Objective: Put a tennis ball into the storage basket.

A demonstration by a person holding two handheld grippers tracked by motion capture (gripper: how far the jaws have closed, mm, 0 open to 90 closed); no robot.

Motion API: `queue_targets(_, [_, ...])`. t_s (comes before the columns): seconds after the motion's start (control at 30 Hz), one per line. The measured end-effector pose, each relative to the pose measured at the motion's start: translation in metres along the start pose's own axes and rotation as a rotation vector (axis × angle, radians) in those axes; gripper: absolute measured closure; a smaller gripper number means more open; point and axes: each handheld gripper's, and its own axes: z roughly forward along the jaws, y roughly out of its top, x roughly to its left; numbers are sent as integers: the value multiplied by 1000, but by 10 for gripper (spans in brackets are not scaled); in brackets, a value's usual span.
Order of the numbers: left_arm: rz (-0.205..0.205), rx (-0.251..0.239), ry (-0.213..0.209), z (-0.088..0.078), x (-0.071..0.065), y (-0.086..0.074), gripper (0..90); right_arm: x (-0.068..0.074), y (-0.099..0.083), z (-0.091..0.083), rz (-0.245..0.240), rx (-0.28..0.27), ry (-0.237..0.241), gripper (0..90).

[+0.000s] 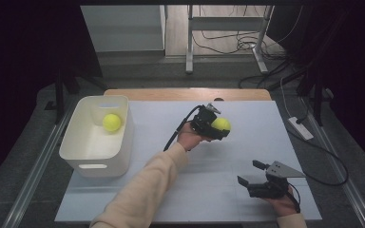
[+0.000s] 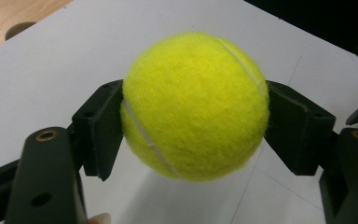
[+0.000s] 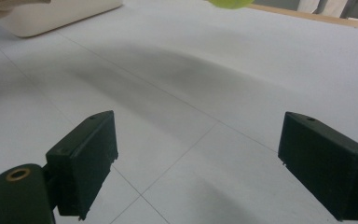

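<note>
One white table [image 1: 247, 142], dim room, possibly cables behind, left tool [image 1: 212, 124] pinching tennis ball [image 1: 221, 124], right tool [image 1: 251, 175] spread.

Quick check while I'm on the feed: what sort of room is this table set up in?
Probably a lab or test workspace, not a home. A bare white table stands on a grey floor, loose cables trail around a metal stand behind it, and a power strip lies on the floor beside the table.

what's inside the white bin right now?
One yellow tennis ball lies in the white bin, toward its far end. The near wall hides part of the floor, so anything lying there can't be seen.
</note>
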Motion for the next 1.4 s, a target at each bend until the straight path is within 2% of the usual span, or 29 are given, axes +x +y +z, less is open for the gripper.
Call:
queue_targets(0.63, [-16, -28, 2, -13, -1, -7, 272, 1, 0, 0, 1, 2, 1, 117])
queue_targets(1.4, [-7, -60, 13, -39, -7, -9, 272, 1, 0, 0, 0, 1, 1, 117])
